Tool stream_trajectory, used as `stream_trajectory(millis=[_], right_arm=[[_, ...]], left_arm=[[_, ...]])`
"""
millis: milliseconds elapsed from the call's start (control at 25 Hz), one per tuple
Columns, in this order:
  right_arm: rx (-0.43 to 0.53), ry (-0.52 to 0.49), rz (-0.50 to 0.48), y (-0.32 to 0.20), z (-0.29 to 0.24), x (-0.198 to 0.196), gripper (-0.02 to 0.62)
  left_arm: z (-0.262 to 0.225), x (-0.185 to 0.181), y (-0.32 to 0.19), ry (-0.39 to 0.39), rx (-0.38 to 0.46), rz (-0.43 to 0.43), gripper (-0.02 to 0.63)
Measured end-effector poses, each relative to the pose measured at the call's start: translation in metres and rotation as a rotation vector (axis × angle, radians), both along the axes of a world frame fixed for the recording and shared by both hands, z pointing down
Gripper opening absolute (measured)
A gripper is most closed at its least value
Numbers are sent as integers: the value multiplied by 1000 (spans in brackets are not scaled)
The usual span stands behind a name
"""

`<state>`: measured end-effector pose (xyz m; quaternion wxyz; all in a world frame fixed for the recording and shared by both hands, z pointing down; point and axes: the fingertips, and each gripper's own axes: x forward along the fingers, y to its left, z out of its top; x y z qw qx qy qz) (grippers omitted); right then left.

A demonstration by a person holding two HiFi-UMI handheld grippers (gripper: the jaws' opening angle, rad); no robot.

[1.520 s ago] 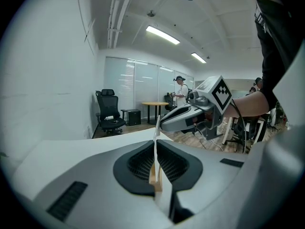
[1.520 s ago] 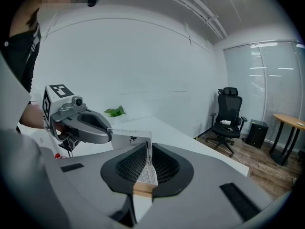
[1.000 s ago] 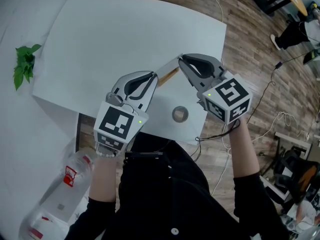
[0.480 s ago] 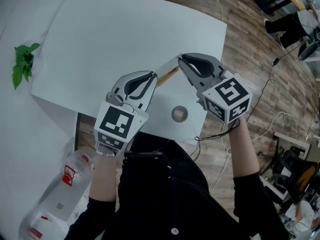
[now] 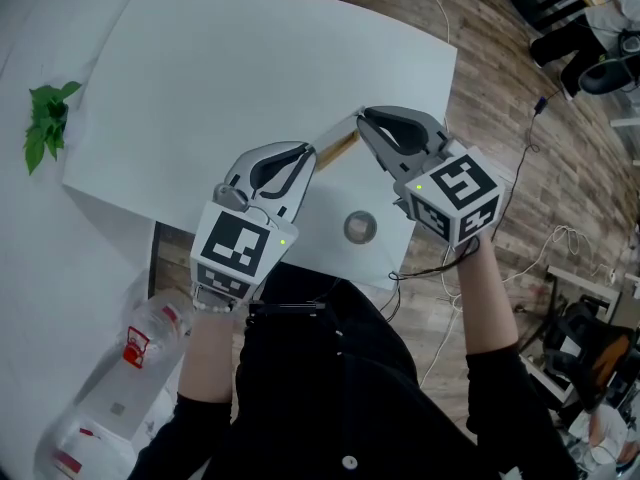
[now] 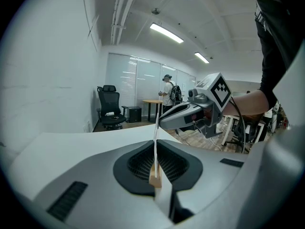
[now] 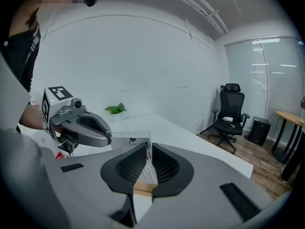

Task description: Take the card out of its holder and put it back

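**Card Gripped at Both Ends Over the Table**

Has shifted next to nothing in the last second: keeps both grippers in place, with only a dark shape (image 5: 560, 40) on the floor at the upper right drifting a little. Pinches one end of the white card (image 5: 338, 131) in the left gripper (image 5: 308, 152), jaws pressed together on it, the card seen edge-on in the left gripper view. Pinches the opposite end in the right gripper (image 5: 361, 121), jaws likewise closed tight, with small print visible on the card's face. Holds the card stretched between the two tips, over the near right part of the white table (image 5: 250, 68). Shows a tan wooden holder (image 5: 341, 152) running along one long edge of the card; cannot tell whether seated in it or just beside it. Finds a round metal disc (image 5: 360, 228) on the table near the right gripper. Further out, finds a green plant (image 5: 45, 123) by the table's left edge, a plastic bottle (image 5: 130, 363) at the lower left and a black office chair (image 7: 231, 111) on the wood floor.
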<state>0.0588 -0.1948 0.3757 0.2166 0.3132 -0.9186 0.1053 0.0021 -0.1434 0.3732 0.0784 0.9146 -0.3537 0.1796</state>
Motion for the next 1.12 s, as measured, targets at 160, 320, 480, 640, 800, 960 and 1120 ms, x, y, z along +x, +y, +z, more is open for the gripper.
stream_trajectory(millis=[160, 320, 480, 640, 800, 960, 1120], right_arm=[[-5, -5, -1, -3, 1, -2, 67], [-15, -8, 4, -6, 2, -2, 67], [-20, -7, 9, -6, 2, -1, 67], [-26, -12, 14, -6, 4, 2, 67], [-34, -14, 23, -6, 6, 2, 67], [-40, -11, 30, -6, 9, 5, 67], [-46, -6, 35, -7, 12, 7, 66]], left_arm=[[0, 1, 0, -5, 2, 2, 28], [-1, 3, 0, -4, 3, 7, 28], [-2, 3, -1, -2, 2, 9, 28], [-1, 5, -1, -5, 2, 14, 28], [0, 6, -2, -8, 0, 20, 26], [2, 8, -3, -9, -3, 24, 27], [5, 10, -4, -15, -7, 28, 28]])
